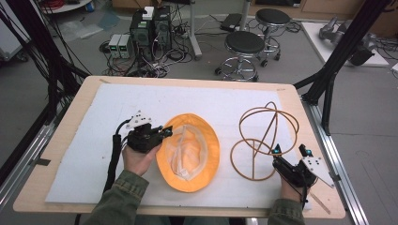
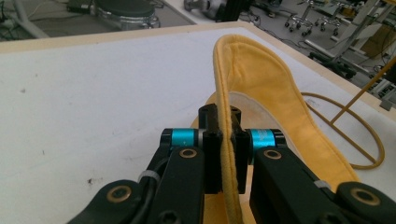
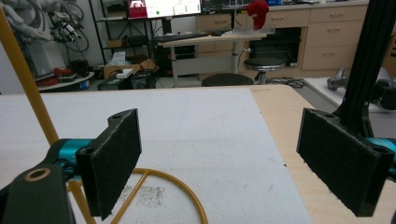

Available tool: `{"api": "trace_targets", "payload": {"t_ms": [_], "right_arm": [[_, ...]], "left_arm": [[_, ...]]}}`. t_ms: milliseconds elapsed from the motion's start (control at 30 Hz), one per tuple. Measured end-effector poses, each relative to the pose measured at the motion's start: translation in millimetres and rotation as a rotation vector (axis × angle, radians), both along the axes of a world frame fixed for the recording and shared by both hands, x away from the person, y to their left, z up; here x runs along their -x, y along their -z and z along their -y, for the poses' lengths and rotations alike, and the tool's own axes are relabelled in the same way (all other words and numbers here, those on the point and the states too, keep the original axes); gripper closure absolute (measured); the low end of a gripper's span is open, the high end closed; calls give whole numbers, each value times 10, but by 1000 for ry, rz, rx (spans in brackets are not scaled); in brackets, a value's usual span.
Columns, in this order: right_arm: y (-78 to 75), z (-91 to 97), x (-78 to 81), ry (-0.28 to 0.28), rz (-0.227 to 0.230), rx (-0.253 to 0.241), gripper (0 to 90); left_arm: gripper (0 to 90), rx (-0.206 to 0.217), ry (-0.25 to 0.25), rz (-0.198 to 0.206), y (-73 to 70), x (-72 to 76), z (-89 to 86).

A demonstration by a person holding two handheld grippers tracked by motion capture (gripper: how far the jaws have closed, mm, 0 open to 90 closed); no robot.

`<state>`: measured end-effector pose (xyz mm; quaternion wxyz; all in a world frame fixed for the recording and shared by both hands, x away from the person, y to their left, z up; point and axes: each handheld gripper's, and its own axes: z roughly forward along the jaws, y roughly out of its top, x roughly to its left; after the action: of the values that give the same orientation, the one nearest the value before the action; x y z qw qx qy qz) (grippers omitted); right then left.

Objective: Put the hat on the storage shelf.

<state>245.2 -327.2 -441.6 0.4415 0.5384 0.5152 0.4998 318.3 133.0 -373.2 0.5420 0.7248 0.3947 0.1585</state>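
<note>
A yellow bucket hat point(image 1: 190, 152) lies upside down on the white mat, its pale lining facing up. My left gripper point(image 1: 164, 132) is shut on the hat's left brim. In the left gripper view the brim point(image 2: 229, 154) stands pinched between the two black pads, and the hat point(image 2: 261, 84) curves away beyond them. A round wire hat stand point(image 1: 263, 140) of tan hoops sits to the hat's right. My right gripper point(image 1: 291, 150) rests open at the stand's lower right, its pads point(image 3: 114, 158) wide apart with nothing between them; the stand's base ring point(image 3: 163, 186) lies just below.
The white mat point(image 1: 112, 108) covers most of the wooden table point(image 1: 70, 117). Black frame posts point(image 1: 342, 51) rise at the table's right and left. Stools, computers and cables stand on the floor beyond the far edge.
</note>
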Motion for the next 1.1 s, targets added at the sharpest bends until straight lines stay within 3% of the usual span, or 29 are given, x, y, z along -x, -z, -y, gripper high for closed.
{"api": "trace_targets", "payload": {"t_ms": [133, 367, 400, 533, 567, 633, 767, 800, 867, 900, 933, 1000, 1033, 1100], "right_arm": [[-1, -14, 7, -5, -4, -1, 129], [0, -50, 12, -19, 2, 11, 129], [-2, -50, 15, -21, 2, 17, 129], [-1, -52, 13, -21, 3, 18, 129], [0, -51, 9, -19, 4, 16, 129], [1, -49, 8, -18, -1, 16, 129], [0, -52, 14, -22, 3, 18, 129], [-1, -54, 16, -22, 3, 17, 129], [-4, -61, 20, -19, 5, 12, 129], [-5, -60, 23, -20, 2, 13, 129], [-5, -58, 26, -20, 3, 17, 129], [-7, -57, 29, -17, 7, 13, 130], [-10, -58, 32, -16, 6, 12, 130], [-11, -61, 30, -15, 8, 10, 130]], "left_arm": [[876, -4, -5, 12, -1, 13, -4], [876, -10, -12, 72, -39, 66, -17], [876, -5, -15, 104, -54, 89, -18], [875, -13, -18, 149, -71, 120, -16], [875, -13, -17, 187, -81, 141, -13], [875, -11, -17, 219, -93, 153, -10], [875, -12, -16, 248, -129, 150, -11], [875, -13, -17, 273, -174, 143, -17], [876, -11, -17, 283, -202, 139, -21], [876, -15, -25, 312, -263, 135, -24], [875, -15, -25, 312, -263, 135, -24], [876, 1, -42, 359, -372, 128, -13], [876, 1, -42, 359, -372, 128, -13], [876, -4, -54, 410, -458, 128, 27]]}}
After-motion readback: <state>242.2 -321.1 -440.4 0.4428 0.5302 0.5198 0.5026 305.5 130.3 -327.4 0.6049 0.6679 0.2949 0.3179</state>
